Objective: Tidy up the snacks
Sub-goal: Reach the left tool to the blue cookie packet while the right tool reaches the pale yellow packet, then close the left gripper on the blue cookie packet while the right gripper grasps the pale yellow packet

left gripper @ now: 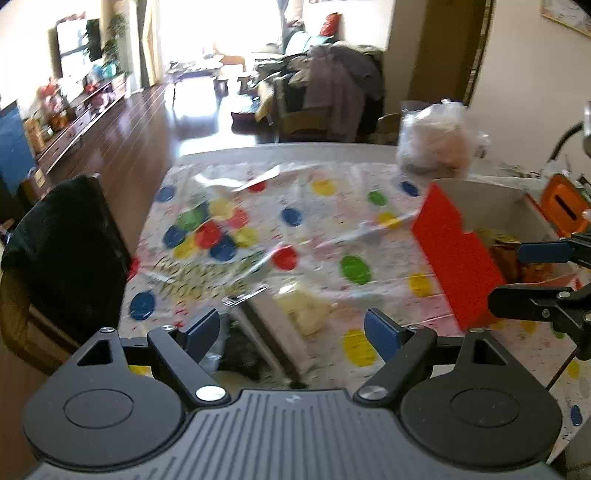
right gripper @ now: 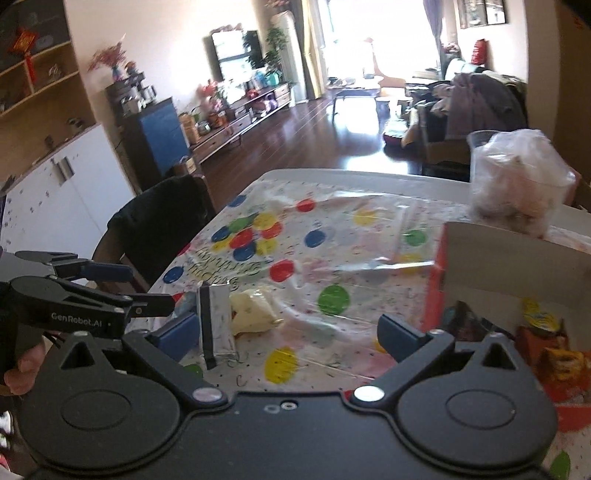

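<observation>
Room, far left: white cabinet (right gripper: 62, 206), blue cabinet (right gripper: 162, 133), then a long low media unit (right gripper: 236, 125) with a television (right gripper: 231, 48) above it, on dark wood flooring (right gripper: 317, 125). A bright window (right gripper: 373, 33) stands at the far end; a chair heaped with clothing (right gripper: 476, 99) sits right of centre.

Surface: table (right gripper: 332, 175) under a clear plastic cover printed with coloured dots (right gripper: 314, 236). A dark-draped chair (right gripper: 162, 229) stands at its left edge.

Left gripper (left gripper: 295, 328): jaws spread wide, nothing between them, hovering over the near table edge.

Snacks on the cloth: a silver foil sachet (right gripper: 218, 325) with a dark strip, just beside a pale yellow packet (right gripper: 255, 310), both blurred, near the left gripper.

Right gripper (right gripper: 291, 332): jaws fully apart, empty, beside the box's left wall.

Red cardboard box (right gripper: 439, 288), right side of table: white interior, open top. It holds yellow, orange and dark wrapped snacks (right gripper: 546, 332).

Behind the box: a clear plastic bag (right gripper: 517, 177) of pale contents, blurred.
</observation>
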The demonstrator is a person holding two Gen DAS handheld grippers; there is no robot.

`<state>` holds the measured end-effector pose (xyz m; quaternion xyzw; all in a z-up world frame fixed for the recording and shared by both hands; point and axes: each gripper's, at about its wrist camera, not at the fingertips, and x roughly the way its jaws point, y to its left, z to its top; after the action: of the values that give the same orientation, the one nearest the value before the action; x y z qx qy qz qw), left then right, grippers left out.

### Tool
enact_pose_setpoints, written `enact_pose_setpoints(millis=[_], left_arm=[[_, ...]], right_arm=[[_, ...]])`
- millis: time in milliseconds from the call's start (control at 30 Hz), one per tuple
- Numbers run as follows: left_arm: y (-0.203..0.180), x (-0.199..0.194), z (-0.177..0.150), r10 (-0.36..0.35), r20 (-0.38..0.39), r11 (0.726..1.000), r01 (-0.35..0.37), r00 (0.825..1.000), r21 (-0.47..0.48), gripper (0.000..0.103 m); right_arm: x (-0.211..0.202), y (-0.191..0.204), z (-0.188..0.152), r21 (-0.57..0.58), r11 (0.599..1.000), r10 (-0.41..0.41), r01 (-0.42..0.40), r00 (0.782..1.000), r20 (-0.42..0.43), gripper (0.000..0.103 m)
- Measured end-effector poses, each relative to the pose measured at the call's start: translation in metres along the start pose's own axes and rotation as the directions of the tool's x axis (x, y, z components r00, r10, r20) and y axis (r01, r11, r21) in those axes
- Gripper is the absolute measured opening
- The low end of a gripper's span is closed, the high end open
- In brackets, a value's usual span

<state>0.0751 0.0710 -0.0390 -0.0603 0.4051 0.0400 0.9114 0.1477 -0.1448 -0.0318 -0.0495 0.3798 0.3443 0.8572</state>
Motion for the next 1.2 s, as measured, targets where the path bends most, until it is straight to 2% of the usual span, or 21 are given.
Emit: enact_pose_setpoints(millis=[267,467,533,633,700,900,1000,1100,1200], left_arm=[[0.041,0.025,-0.008,0.039,-0.081,0.997,-0.044,0.996,-0.061,0.086],[0.072,0.056,-0.01,0.045,-0.167,0.991,-0.065,0.985,-0.117,0.086],[0.085,0.068,-0.009,0.047,-0.196,0.982,-0.081,0.979,-0.168,0.086],[0.105,0.085,-0.008,0.008,-0.24,0.966,-0.07,0.971,-0.249,0.086],[0.112,0.094,-0.009,-0.024,-0.261,0.964,-0.047,0.965,-0.263,0.086],[0.114,0.117,-0.009,-0.057,-0.297,0.974,-0.013,0.953,-0.226,0.085],[0.121,0.127,-0.01,-0.057,-0.313,0.964,-0.029,0.948,-0.264,0.075],[0.131,0.134,-0.01,-0.09,-0.311,0.947,-0.015,0.946,-0.32,0.074],[0.133,0.14,-0.01,-0.108,-0.318,0.943,-0.005,0.942,-0.334,0.067]], right_arm=[[0.053,0.01,0.012,-0.071,0.995,0.07,-0.075,0.994,-0.079,0.103],[0.099,0.01,0.019,-0.106,0.988,0.091,-0.108,0.984,-0.153,0.1],[0.112,0.009,0.02,-0.111,0.987,0.098,-0.118,0.98,-0.175,0.098],[0.133,0.009,0.023,-0.11,0.984,0.115,-0.14,0.972,-0.206,0.092],[0.144,0.008,0.024,-0.098,0.983,0.132,-0.157,0.965,-0.225,0.089],[0.178,0.007,0.024,-0.073,0.977,0.172,-0.201,0.942,-0.288,0.077],[0.188,0.006,0.024,-0.058,0.975,0.186,-0.213,0.934,-0.306,0.076],[0.198,0.006,0.023,-0.033,0.976,0.195,-0.217,0.927,-0.32,0.07],[0.205,0.004,0.022,-0.004,0.975,0.209,-0.223,0.919,-0.335,0.064]])
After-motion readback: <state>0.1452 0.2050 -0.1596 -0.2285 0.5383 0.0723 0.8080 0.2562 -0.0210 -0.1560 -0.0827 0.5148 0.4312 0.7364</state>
